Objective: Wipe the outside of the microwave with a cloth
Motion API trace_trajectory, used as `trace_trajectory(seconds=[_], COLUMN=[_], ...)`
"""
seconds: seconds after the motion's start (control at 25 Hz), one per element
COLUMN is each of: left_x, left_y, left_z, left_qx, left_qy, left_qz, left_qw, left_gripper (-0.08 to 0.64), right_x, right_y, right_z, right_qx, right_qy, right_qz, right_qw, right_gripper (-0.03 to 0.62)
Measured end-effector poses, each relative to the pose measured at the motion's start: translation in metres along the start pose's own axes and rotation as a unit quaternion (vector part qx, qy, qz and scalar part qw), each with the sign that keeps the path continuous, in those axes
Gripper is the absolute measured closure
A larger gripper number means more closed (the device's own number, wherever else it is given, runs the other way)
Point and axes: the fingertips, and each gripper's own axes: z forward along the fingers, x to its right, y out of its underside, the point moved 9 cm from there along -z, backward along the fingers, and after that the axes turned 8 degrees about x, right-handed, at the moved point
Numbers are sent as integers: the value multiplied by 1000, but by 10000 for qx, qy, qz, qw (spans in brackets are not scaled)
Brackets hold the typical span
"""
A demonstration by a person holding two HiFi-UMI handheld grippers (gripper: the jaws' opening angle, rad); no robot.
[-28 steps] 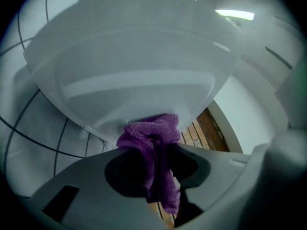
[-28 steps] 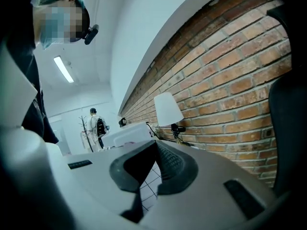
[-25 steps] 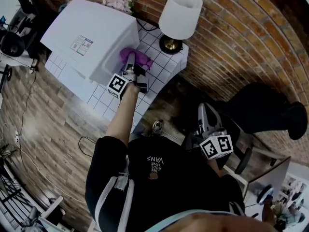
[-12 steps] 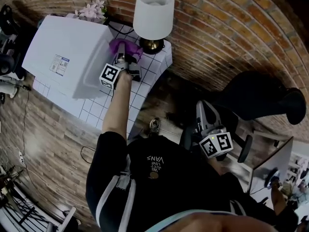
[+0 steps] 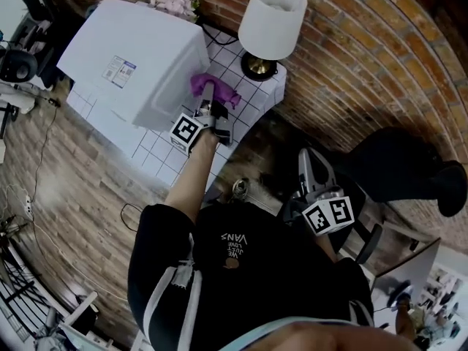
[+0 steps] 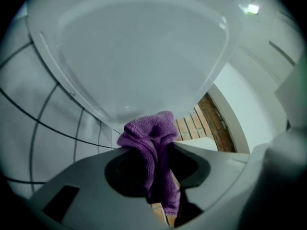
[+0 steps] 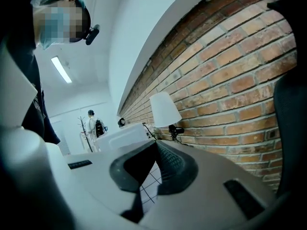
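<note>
The microwave (image 5: 139,61) sits in the upper left of the head view, on the tiled desk (image 5: 245,97). Its right side panel is the face you are working on. By my reading the wipe is under way on that panel, low down near the desk. Nothing on the white shell shows a streak, a wet patch or dirt, so I cannot tell which faces are finished. The top, the front and the far side should be counted as left to do unless you know otherwise.

The cloth (image 5: 213,88), purple and bunched, lies at the centre of the upper half of the frame. It is between the microwave's side and the lamp (image 5: 272,22). In the left gripper view its top fold is pushed up to the panel's bottom edge, where the panel meets the desk tiles, and seems to touch it.

Your left arm reaches straight up the frame from your shoulder, nearly full length. The left claw (image 5: 210,102) points at the panel and is clamped on the cloth. The cloth fills the gap between the jaws and hangs down through it.

Your right arm is bent and kept close to your body at the right centre of the frame. The right claw (image 5: 310,168) is well apart from the desk and aims toward the brick wall (image 5: 351,57). Its jaws meet at the tips with nothing between them.
</note>
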Motion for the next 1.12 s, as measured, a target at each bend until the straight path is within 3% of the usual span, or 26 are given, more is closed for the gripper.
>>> trace_trajectory(seconds=[0.28, 0.56, 0.8, 1.12], left_x=[-10, -27, -43, -53], left_y=[-51, -87, -84, -42], left_z=[-99, -160, -148, -66], left_qx=[572, 940, 892, 431], left_qy=[-419, -736, -810, -584], left_qz=[58, 150, 59, -61], left_qw=[9975, 9927, 9927, 9973], left_gripper=[427, 427, 428, 428], right_x=[-35, -68, -59, -28], right_y=[12, 19, 16, 12], right_z=[38, 57, 46, 17], right_qx=[-181, -314, -295, -257], right_qy=[-910, -1434, -1139, -398], right_qz=[27, -3, -72, -87], right_qw=[9957, 9892, 9930, 9988], right_gripper=[595, 595, 595, 595])
